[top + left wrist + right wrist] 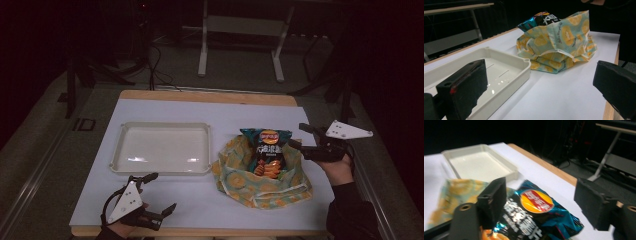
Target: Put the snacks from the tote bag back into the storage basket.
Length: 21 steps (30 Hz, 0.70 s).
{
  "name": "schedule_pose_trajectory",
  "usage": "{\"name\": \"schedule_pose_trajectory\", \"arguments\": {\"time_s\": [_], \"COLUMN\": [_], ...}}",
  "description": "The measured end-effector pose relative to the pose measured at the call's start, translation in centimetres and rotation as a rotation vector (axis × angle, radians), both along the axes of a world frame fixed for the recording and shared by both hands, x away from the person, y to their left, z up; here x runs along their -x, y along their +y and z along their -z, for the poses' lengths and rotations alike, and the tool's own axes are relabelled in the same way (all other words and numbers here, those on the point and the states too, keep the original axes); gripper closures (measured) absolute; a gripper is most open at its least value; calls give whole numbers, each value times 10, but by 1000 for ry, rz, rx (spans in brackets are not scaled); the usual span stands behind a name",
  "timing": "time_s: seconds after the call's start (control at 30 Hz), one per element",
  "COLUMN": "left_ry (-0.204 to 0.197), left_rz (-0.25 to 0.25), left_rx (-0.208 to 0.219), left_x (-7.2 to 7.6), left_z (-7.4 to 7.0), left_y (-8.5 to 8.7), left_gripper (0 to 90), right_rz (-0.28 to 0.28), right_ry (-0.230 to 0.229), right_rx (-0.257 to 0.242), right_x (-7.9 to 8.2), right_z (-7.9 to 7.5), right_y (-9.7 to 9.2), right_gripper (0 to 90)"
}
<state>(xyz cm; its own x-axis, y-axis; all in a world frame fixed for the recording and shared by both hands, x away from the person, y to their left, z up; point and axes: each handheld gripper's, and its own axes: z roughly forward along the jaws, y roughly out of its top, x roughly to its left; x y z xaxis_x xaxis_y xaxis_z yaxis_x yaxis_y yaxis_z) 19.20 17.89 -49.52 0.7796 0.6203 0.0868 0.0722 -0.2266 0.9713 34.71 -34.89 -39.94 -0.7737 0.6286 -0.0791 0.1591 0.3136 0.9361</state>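
A dark room is surrounding the white-topped table (pixel 165 200), whose wooden edge is showing along its far side. On it, right of centre, a chip bag (pixel 268 150) is sticking up out of a soft cloth bag (pixel 260 187) printed with yellow fruit slices on pale blue-green. The chip bag is glossy dark teal and black, with a round red-and-yellow logo near its top, white lettering below it and orange chips pictured at the bottom; its upper edge is crinkling and catching the light. Just left of the cloth bag a shallow white tray (pixel 122 150) is lying.

The right tool (pixel 300 137) is hovering beside the chip bag's top right corner, its jaws standing wide apart and gripping nothing, the bag lying beneath them. The left tool (pixel 157 195) is resting near the table's front edge, jaws spread wide and holding nothing, pointing towards the tray and the cloth bag.
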Motion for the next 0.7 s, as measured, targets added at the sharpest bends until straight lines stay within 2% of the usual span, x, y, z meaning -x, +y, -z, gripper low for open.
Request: {"name": "schedule_pose_trajectory", "arguments": {"time_s": [0.13,0.23,0.53,0.7], "left_ry": [1,2,5,9], "left_rz": [2,3,3,9], "left_rx": [-7,-8,-14,-19], "left_x": [0,-1,-2,-2], "left_z": [0,1,2,2], "left_y": [0,0,-1,-2], "left_gripper": [0,0,0,0], "right_rz": [13,13,36,42], "right_ry": [23,45,97,136], "right_rx": [13,2,50,46], "right_x": [-13,-22,-46,-57], "right_z": [7,12,29,41], "right_y": [-3,-5,-8,-12], "right_gripper": [311,327,335,335]}}
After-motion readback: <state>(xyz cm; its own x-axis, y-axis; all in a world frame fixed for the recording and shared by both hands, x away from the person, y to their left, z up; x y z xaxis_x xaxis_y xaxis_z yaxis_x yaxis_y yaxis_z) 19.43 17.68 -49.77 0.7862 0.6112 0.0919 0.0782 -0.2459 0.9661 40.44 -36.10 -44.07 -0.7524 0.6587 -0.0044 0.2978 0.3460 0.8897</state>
